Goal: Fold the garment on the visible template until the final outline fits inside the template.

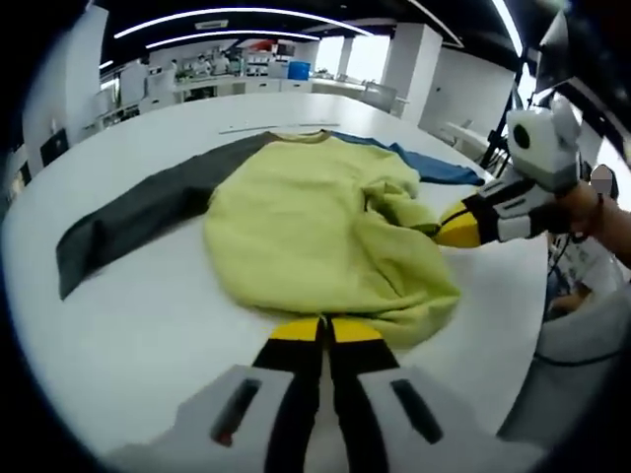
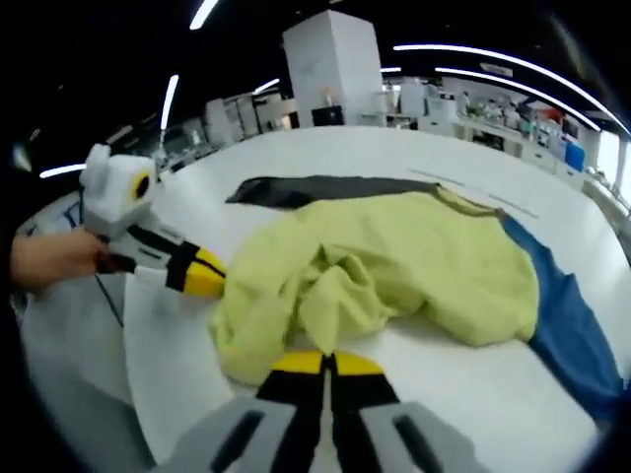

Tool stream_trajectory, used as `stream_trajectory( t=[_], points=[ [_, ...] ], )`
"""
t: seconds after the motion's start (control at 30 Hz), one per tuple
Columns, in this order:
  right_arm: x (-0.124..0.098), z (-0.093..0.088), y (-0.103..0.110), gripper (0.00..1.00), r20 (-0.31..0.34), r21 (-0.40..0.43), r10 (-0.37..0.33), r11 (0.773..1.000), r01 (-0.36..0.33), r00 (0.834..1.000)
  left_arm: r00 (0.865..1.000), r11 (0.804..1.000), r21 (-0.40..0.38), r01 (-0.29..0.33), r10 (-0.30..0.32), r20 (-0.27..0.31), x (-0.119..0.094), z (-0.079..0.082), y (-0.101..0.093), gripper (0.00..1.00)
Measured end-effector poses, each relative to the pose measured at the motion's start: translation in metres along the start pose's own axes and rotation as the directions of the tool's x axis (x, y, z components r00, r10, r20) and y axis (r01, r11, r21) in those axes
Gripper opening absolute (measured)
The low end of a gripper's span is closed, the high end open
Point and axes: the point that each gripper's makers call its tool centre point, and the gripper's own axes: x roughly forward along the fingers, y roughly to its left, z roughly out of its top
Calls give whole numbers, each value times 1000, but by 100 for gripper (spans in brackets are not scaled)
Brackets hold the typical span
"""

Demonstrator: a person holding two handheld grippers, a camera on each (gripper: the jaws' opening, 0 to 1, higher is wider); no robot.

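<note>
A: Left gripper view: where does the garment (image 1: 315, 236) lie?
B: Spread on the white table (image 1: 148, 325), yellow-green body central, one grey sleeve (image 1: 128, 219) and one blue sleeve (image 1: 434, 166) extended.
A: And the left gripper (image 1: 325, 330)?
B: Jaws pressed together at the hem edge; whether cloth is pinched, I cannot tell.
A: The right gripper (image 2: 325, 363)?
B: Jaws likewise together, meeting bunched fabric; its grasp cannot be judged.

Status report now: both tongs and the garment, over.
Left tongs shut on hem of the yellow garment. Right tongs shut on bunched cloth. Grey sleeve and blue sleeve lie flat on white table. Nothing in the way.
</note>
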Motion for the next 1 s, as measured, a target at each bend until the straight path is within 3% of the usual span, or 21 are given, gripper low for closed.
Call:
stream_trajectory(
  t=[0.23,0.5,0.8,1.0],
  points=[
    [-17,-7,-17,0,-1,24,-39,999,40,999,1000,1000,0,-21,21,-8,-14,-3,4,0],
    [-55,-22,-32,0,-1,23,-90,996,90,996,998,997,-51,-63,65,24,-42,1,9,0],
    [-95,-42,-42,0,-9,45,-144,989,144,990,995,990,-101,-103,103,1,-63,-12,10,0],
    [-116,-60,-42,0,-33,15,-178,984,179,983,991,984,-116,-132,130,-19,-77,-21,12,0]
  ],
)
